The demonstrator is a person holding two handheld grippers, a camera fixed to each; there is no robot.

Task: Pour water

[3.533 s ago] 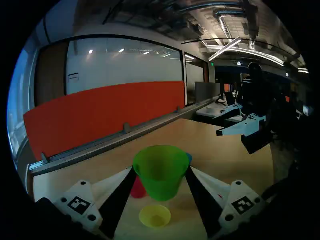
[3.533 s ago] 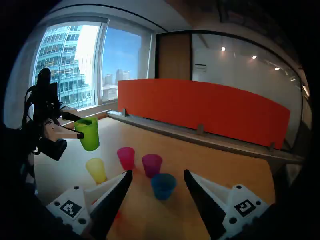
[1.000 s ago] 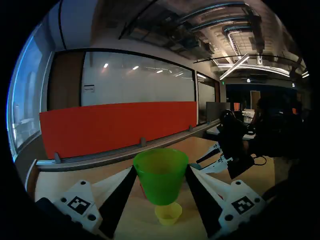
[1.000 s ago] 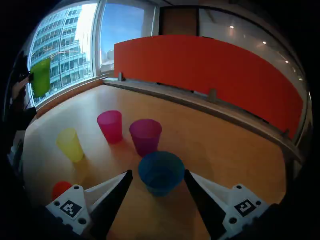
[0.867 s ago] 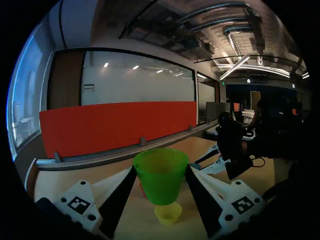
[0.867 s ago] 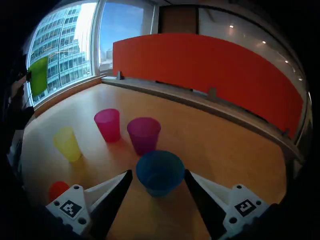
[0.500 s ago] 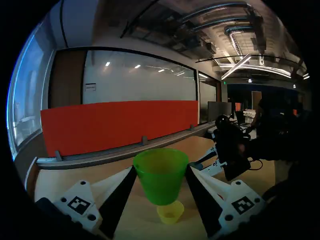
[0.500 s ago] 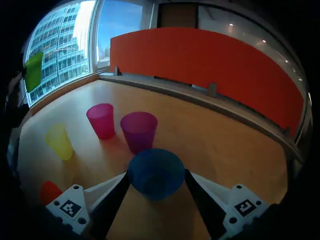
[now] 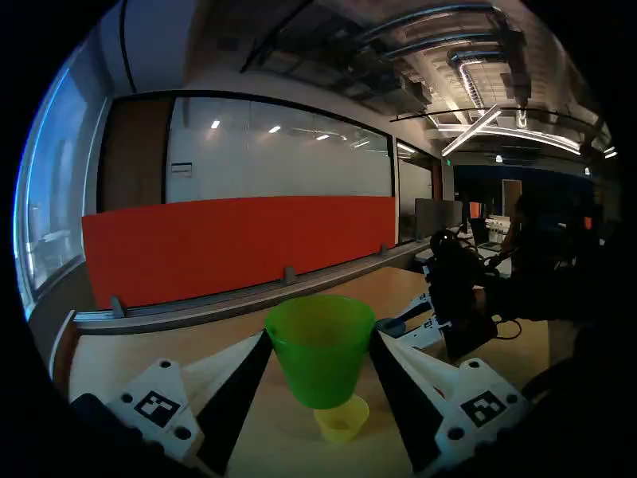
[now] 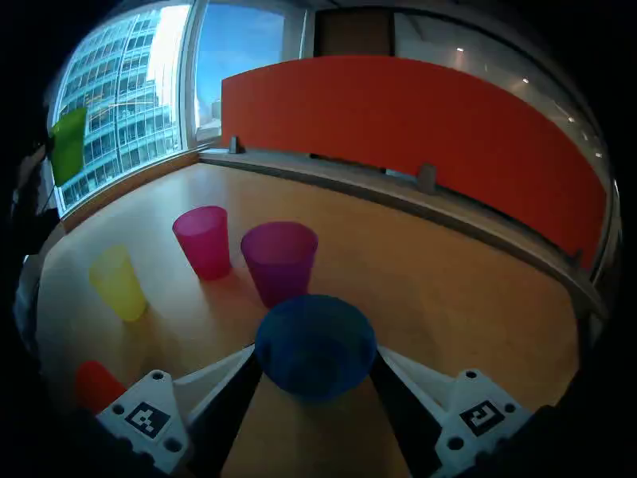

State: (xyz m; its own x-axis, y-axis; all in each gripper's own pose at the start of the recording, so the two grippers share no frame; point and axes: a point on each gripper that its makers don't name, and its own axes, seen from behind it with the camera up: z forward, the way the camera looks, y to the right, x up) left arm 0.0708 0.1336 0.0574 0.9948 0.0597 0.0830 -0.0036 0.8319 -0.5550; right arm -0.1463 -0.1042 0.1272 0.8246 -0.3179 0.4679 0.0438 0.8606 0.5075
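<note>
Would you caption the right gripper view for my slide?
Right tool grips the blue cup; purple cup, pink cup, yellow cup behind it.

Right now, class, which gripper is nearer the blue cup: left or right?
Right. The right gripper is shut on the blue cup; the left gripper holds the green cup aloft, off beyond the yellow cup.

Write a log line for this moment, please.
left gripper: shut on green plastic cup, aloft | right gripper: shut on blue plastic cup

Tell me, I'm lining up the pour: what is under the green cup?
Below the green cup, gripped by the left tool, a yellow cup stands on the table; its far rim is covered.
</note>
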